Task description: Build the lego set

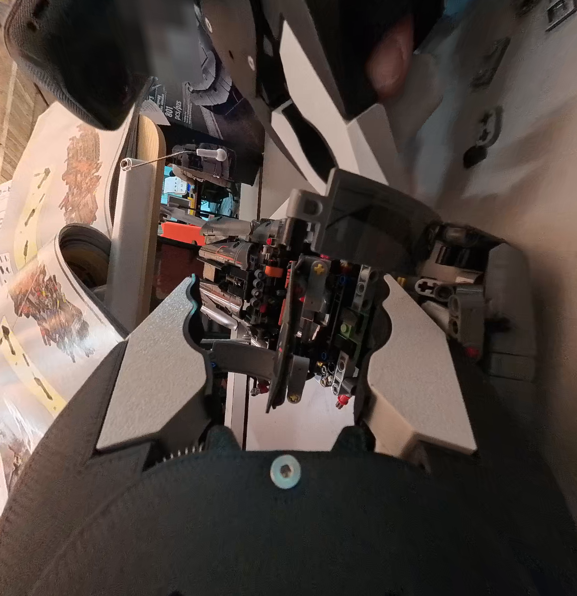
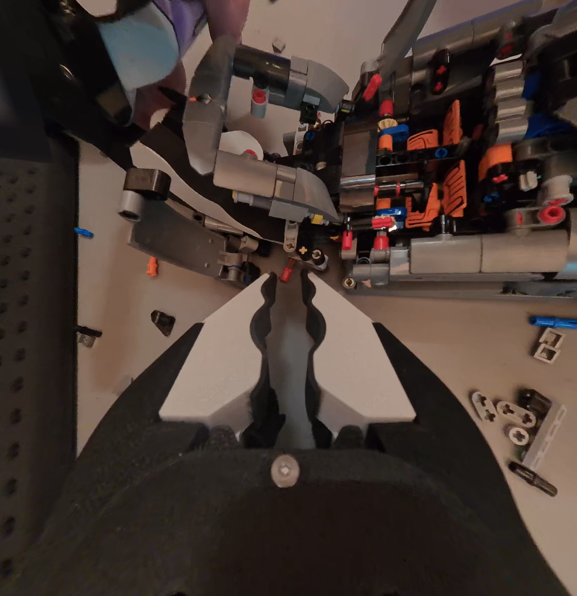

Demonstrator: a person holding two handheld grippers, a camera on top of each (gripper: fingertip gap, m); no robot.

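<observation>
The grey and black lego car model (image 1: 313, 300) sits between the wide-spread fingers of my left gripper (image 1: 290, 283); both pads press its sides. In the right wrist view the model (image 2: 442, 167) lies on the pale table (image 2: 409, 354), showing orange seats and grey side panels. The left gripper's white finger (image 2: 171, 177) reaches under the model's front. My right gripper (image 2: 287, 274) is narrowly open. Its tips stand either side of a red pin (image 2: 285, 272) that sticks out at the model's near edge. A dark grey curved panel (image 2: 184, 232) hangs off the front.
Loose parts lie on the table: a blue axle (image 2: 558, 322), grey connectors (image 2: 516, 419), a black pin (image 2: 533, 474), an orange pin (image 2: 151, 266), a small black piece (image 2: 163, 321). A black perforated board (image 2: 22, 290) borders the left. The instruction booklet (image 1: 38, 290) and the box (image 1: 216, 106) stand beyond. The right tips stand about 9 cm off the small black piece (image 2: 163, 321).
</observation>
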